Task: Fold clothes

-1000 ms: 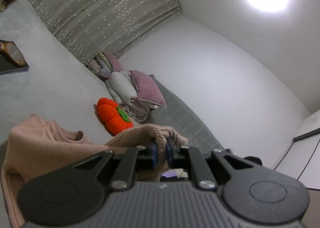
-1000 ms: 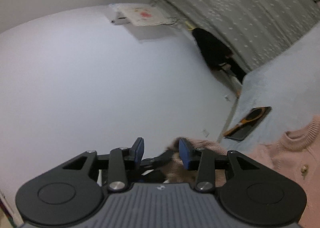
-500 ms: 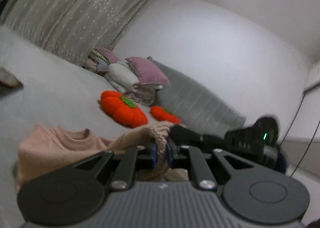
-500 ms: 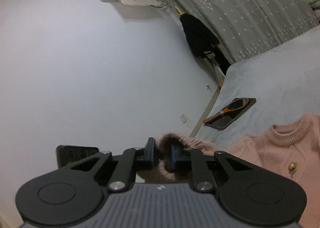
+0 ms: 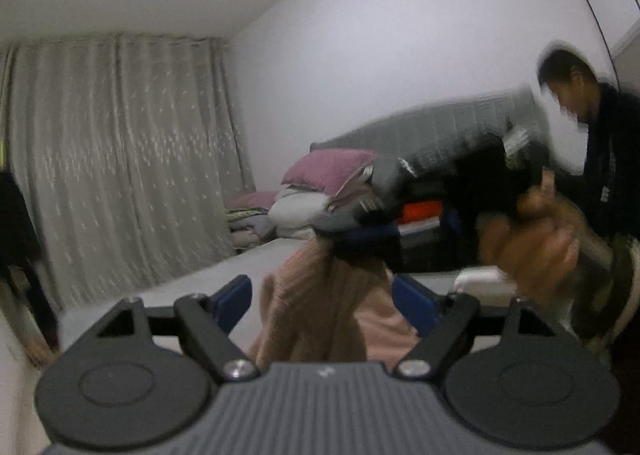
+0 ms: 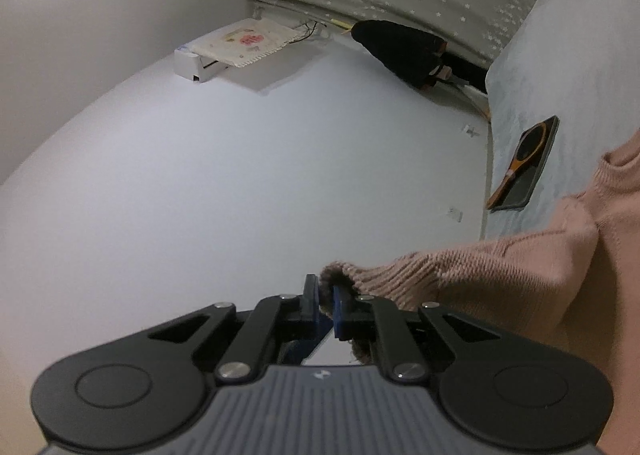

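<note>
pink knit sweater [image 6: 520,275], chunky ribbed, partly lifted off the grey bed [image 6: 568,67]. step looks like handing a sleeve cuff between hands: right gripper [image 6: 326,303] pinches the cuff; left gripper [image 5: 322,297] jaws opening, fabric between but unpressed. next likely: lay the sleeve across the body.

One sweater [image 6: 500,271] (two grippers [image 5: 322,295])

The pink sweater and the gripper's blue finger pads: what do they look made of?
Pink sweater: knitted yarn, probably wool or acrylic; ribbed cuff, fuzzy matte surface. Right gripper blue pads: smooth matte, likely rubber or plastic; the look leaves that open.
</note>
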Demonstrator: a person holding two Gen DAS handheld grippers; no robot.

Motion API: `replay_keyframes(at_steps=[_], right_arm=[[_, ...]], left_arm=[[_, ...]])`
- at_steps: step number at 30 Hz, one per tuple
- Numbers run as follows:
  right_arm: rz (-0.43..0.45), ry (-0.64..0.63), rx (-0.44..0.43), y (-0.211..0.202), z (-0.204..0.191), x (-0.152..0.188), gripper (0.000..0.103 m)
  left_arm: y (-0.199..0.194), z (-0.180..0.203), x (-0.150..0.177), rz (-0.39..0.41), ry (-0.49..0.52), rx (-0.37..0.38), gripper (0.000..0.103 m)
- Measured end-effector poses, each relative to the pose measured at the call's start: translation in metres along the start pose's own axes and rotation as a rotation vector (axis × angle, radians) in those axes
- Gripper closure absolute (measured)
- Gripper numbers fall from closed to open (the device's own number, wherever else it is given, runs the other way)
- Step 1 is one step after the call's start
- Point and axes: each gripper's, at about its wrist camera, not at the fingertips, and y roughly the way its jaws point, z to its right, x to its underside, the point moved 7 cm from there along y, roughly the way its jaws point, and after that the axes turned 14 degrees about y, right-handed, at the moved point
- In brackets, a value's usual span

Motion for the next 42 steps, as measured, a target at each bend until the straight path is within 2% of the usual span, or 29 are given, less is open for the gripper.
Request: replay_keyframes(at_steps=[3,6,7,8,11,12,13,14,18,22,24,25,26,27,30,32,35,39,42], right_arm=[[-0.004,-0.002,0.003,-0.002,-0.006,0.007,0.093],[0.0,-0.029,0.03,-0.003,-0.009,0.011,0.093],[0.006,-0.045,0.045,-0.004,-0.009,0.012,0.093],[0.013,-0.065,0.06,-0.005,-0.01,0.012,0.09],[0.028,-0.145,0.105,-0.01,-0.013,0.013,0.085],[0.033,-0.175,0.12,-0.01,-0.016,0.014,0.079],[0.038,-0.209,0.134,-0.011,-0.02,0.016,0.065],[0.043,-0.248,0.155,-0.011,-0.023,0.017,0.058],[0.029,-0.428,0.281,-0.004,-0.031,0.031,0.058],[-0.03,-0.578,0.393,0.009,-0.03,0.048,0.059],[-0.047,-0.625,0.441,0.015,-0.024,0.053,0.065],[-0.058,-0.637,0.452,0.018,-0.02,0.055,0.073],[-0.067,-0.634,0.45,0.02,-0.017,0.056,0.084],[-0.07,-0.627,0.443,0.02,-0.014,0.055,0.087],[-0.089,-0.595,0.381,0.013,-0.011,0.052,0.091],[-0.105,-0.594,0.323,0.009,-0.014,0.054,0.091],[-0.132,-0.631,0.242,0.008,-0.024,0.063,0.091],[-0.192,-0.77,0.149,0.01,-0.041,0.09,0.096],[-0.237,-0.853,0.112,0.016,-0.05,0.109,0.096]], left_arm=[[0.02,0.019,0.005,-0.062,0.075,-0.038,0.035],[0.036,0.028,0.008,-0.091,0.093,-0.076,0.067],[0.039,0.029,0.007,-0.095,0.077,-0.075,0.084],[0.042,0.029,0.006,-0.099,0.058,-0.071,0.086],[0.042,0.029,0.006,-0.104,0.031,-0.065,0.086],[0.041,0.029,0.006,-0.107,0.029,-0.067,0.086],[0.038,0.029,0.007,-0.107,0.029,-0.069,0.086],[0.036,0.028,0.008,-0.107,0.029,-0.07,0.086],[0.032,0.023,0.011,-0.103,0.026,-0.062,0.086],[0.03,0.02,0.014,-0.095,0.018,-0.046,0.086],[0.03,0.017,0.016,-0.09,0.02,-0.044,0.086],[0.029,0.015,0.017,-0.088,0.021,-0.044,0.086],[0.029,0.013,0.018,-0.086,0.022,-0.043,0.086],[0.03,0.013,0.019,-0.088,0.032,-0.045,0.084],[0.024,0.015,0.022,-0.075,0.064,-0.077,0.07],[0.017,0.017,0.019,-0.062,0.094,-0.112,0.047],[0.011,0.026,0.011,-0.048,0.14,-0.129,0.037],[0.007,0.044,0.003,-0.044,0.22,-0.155,0.035],[0.006,0.053,-0.001,-0.05,0.238,-0.163,0.057]])
